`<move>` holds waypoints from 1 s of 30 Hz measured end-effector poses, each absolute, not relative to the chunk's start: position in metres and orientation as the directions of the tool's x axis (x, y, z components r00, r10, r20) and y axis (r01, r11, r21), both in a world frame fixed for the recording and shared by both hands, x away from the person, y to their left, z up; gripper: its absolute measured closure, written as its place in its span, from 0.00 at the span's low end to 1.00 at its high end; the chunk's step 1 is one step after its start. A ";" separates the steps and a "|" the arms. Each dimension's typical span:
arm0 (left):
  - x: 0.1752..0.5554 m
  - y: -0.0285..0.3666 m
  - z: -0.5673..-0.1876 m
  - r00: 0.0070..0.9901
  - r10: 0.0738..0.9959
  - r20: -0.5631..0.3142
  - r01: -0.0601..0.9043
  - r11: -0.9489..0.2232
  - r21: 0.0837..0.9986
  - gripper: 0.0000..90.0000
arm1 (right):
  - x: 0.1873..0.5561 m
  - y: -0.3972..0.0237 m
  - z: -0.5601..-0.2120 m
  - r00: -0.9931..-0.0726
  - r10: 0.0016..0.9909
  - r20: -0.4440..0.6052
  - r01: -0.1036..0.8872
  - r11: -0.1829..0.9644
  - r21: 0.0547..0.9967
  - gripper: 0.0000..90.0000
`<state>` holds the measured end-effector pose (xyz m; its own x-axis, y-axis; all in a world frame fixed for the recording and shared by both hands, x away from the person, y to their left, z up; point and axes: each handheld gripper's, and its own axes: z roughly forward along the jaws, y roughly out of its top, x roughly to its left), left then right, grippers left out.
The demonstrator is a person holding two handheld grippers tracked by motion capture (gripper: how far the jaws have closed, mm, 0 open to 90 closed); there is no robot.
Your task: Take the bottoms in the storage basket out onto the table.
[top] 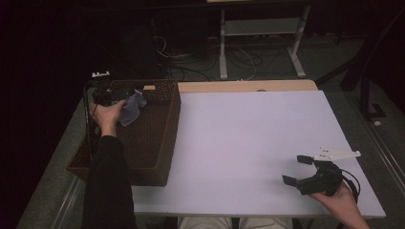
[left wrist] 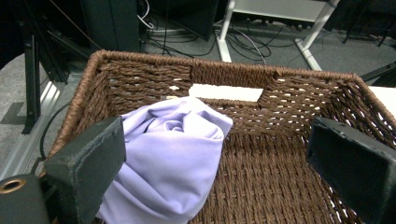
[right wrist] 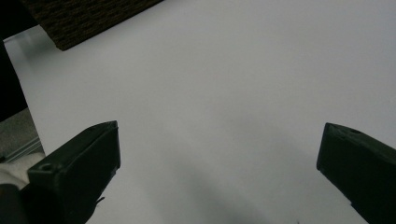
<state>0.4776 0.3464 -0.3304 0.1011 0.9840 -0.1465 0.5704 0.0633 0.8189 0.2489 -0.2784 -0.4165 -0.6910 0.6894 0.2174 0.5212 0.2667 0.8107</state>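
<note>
Your left gripper's [left wrist: 215,163] fingers [left wrist: 88,163] are spread wide with the purple cloth [left wrist: 173,154] lying beside the left one inside the brown basket [left wrist: 280,182], so slide over it, push down, then squeeze gently.

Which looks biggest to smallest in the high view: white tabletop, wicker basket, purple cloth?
1. white tabletop
2. wicker basket, clearly smaller
3. purple cloth, smallest, bunched inside the basket's far end

White table [top: 248,143], cables [top: 248,57] beyond
</note>
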 end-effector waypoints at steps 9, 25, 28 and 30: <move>0.484 0.349 -0.342 0.085 0.988 -0.130 0.594 0.055 0.803 0.07 | 0.249 -0.278 -0.417 -0.693 0.688 0.213 0.520 0.273 0.809 0.00; 0.495 0.352 -0.366 0.058 0.992 -0.110 0.604 0.053 0.795 0.12 | 0.249 -0.276 -0.417 -0.695 0.689 0.205 0.519 0.284 0.806 0.00; 0.496 0.351 -0.368 0.057 0.993 -0.099 0.614 0.043 0.788 0.14 | 0.249 -0.276 -0.417 -0.696 0.689 0.205 0.519 0.285 0.806 0.00; 0.496 0.350 -0.370 0.058 0.994 -0.090 0.623 0.035 0.781 0.14 | 0.249 -0.276 -0.417 -0.695 0.689 0.206 0.520 0.283 0.806 0.00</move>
